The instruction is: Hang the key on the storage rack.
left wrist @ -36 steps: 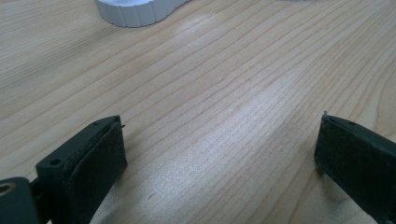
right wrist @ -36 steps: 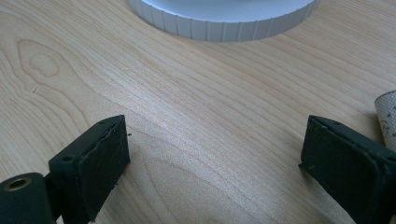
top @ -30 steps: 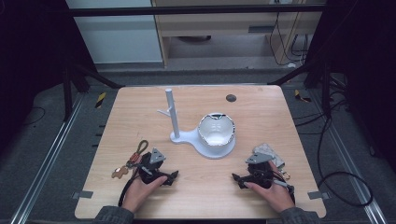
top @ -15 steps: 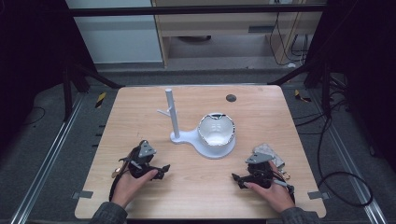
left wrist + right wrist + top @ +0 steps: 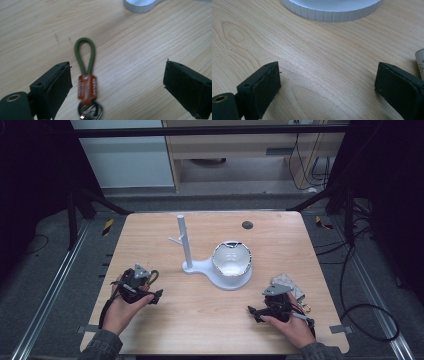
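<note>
1. Left gripper (image 5: 156,295) at counter's (image 5: 200,320) 8 o'clock, jaws wide apart, nothing clamped.
2. Keychain (image 5: 86,82) w/ green cord loop + brown leather tab lies flat on counter btwn the left jaws, closer to the 9 o'clock jaw, not touching either.
3. Right gripper (image 5: 252,311) at 5 o'clock, jaws spread, bare wood btwn them.
4. White stand (image 5: 187,262) w/ upright post near centre; white bowl (image 5: 231,261) sits on its base at post's 3 o'clock.
</note>
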`<state>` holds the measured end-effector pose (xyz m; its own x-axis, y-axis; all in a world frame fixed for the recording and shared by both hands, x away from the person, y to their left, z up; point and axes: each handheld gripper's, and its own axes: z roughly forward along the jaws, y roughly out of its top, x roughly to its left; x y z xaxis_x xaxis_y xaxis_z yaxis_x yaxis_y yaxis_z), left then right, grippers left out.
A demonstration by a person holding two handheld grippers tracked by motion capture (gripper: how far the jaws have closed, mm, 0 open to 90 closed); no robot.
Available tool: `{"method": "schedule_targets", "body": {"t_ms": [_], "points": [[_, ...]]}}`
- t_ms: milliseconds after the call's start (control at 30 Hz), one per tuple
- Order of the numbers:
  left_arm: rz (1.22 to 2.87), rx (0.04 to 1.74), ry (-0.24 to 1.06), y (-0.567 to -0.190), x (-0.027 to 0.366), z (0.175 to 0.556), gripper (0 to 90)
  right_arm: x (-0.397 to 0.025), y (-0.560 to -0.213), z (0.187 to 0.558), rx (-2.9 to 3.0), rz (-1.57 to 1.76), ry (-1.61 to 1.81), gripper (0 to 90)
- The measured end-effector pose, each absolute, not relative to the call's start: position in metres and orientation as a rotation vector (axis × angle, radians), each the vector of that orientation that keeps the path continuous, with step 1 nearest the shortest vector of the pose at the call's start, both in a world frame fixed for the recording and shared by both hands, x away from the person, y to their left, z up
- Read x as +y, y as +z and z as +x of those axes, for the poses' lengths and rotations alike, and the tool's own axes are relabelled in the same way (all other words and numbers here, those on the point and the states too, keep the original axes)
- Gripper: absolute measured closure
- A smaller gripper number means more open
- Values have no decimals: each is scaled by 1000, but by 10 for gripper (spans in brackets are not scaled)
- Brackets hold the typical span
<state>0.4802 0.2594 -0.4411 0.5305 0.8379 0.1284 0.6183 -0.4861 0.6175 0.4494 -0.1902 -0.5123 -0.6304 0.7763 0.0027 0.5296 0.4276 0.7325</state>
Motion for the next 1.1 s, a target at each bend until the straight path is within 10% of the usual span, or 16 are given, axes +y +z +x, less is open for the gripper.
{"method": "schedule_targets", "body": {"t_ms": [1100], "points": [[2503, 1308, 295, -436, 272, 519, 441, -190, -512, 450, 2357, 1113, 1022, 54]]}}
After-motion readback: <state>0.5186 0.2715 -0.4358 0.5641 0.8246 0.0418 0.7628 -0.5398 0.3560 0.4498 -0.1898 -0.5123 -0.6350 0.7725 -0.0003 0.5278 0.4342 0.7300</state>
